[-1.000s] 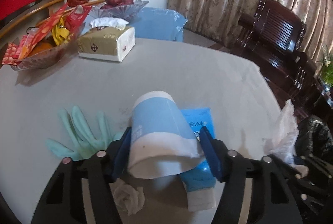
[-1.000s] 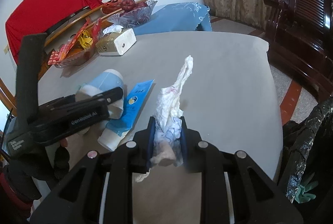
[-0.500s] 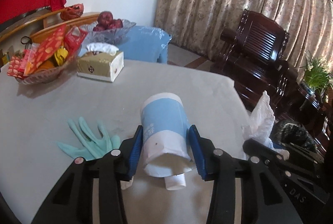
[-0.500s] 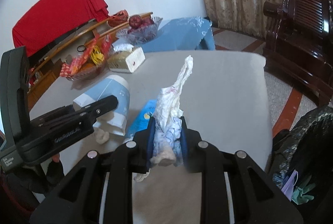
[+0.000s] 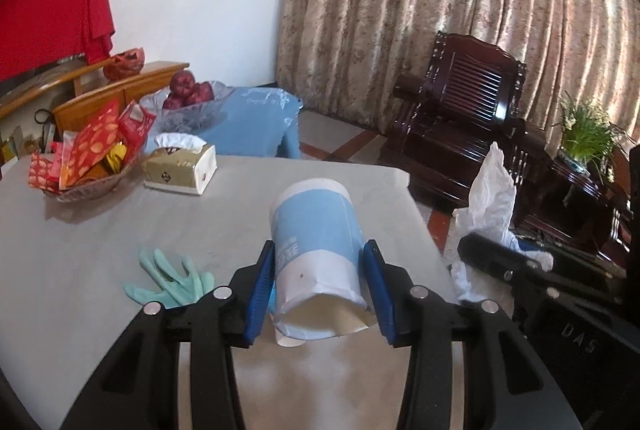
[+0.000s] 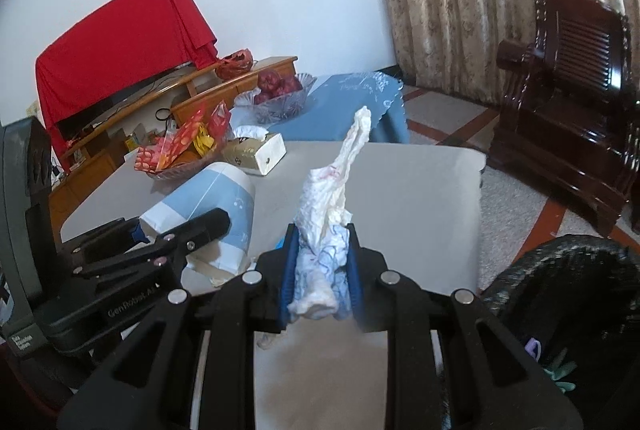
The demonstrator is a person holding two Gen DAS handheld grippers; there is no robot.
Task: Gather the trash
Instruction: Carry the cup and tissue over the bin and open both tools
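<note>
My left gripper [image 5: 319,247] is shut on a blue-and-white paper cup [image 5: 312,218], which lies on its side with its open mouth toward the camera, lifted above the grey table [image 5: 100,230]. In the right wrist view the same cup [image 6: 212,198] shows at the left in the black fingers [image 6: 200,226] of the left gripper. My right gripper [image 6: 321,230] is shut on a crumpled white tissue [image 6: 340,186] that sticks up and forward from the blue pads. The left wrist view shows that tissue [image 5: 494,186] at the right. A pale green glove [image 5: 172,278] lies flat on the table.
A tissue box [image 5: 180,170], a basket of snack packets [image 5: 88,166] and a glass bowl of red fruit [image 5: 188,102] stand at the table's far left. A black trash bag [image 6: 560,262] gapes at the lower right, beyond the table's edge. A dark wooden chair [image 5: 460,122] stands by the curtain.
Both grippers have risen with their loads. The left jaws have narrowed on the cup and lifted it off the table; the blue packet beneath it has dropped out of view.
</note>
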